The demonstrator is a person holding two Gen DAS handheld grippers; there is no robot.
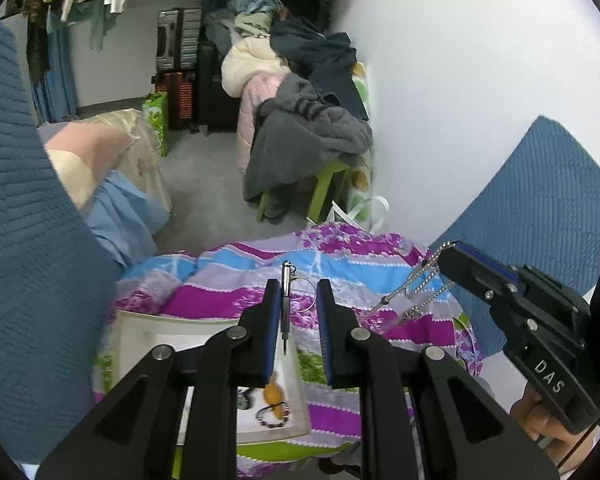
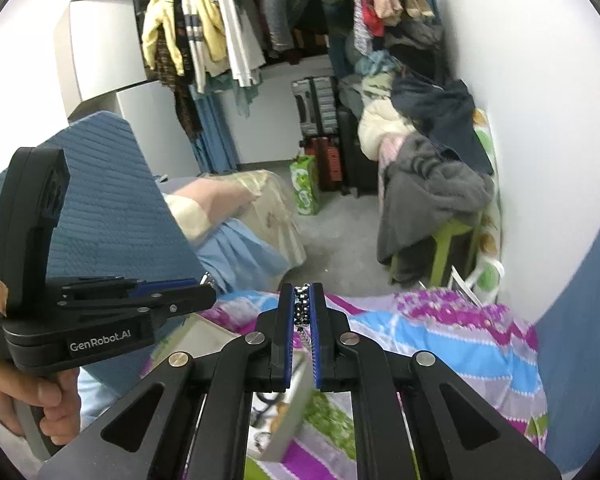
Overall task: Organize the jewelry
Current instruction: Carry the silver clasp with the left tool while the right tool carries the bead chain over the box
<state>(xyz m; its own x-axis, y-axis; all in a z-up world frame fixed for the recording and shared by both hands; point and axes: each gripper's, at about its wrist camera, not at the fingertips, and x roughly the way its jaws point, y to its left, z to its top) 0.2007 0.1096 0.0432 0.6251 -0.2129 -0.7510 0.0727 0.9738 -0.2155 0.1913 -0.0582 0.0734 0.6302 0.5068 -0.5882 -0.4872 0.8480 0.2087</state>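
My left gripper (image 1: 299,292) is open; a small silver pen-like charm on a key ring (image 1: 287,292) hangs against its left finger, and whether it is gripped I cannot tell. My right gripper (image 2: 303,300) is shut on a silver chain necklace (image 2: 302,312); in the left wrist view the right gripper (image 1: 450,250) holds it up at the right, and the chain (image 1: 414,290) dangles above the bedspread. A white tray (image 1: 140,336) lies below my left gripper, with a beaded bracelet (image 1: 274,416) and an orange piece (image 1: 275,394) in it. The tray's wall also shows in the right wrist view (image 2: 288,420).
A striped purple, blue and green bedspread (image 1: 340,268) covers the surface under both grippers. The person's blue sleeve (image 1: 16,240) fills the left. Beyond are a green stool piled with clothes (image 1: 312,136), suitcases (image 1: 178,40) and a white wall (image 1: 480,80).
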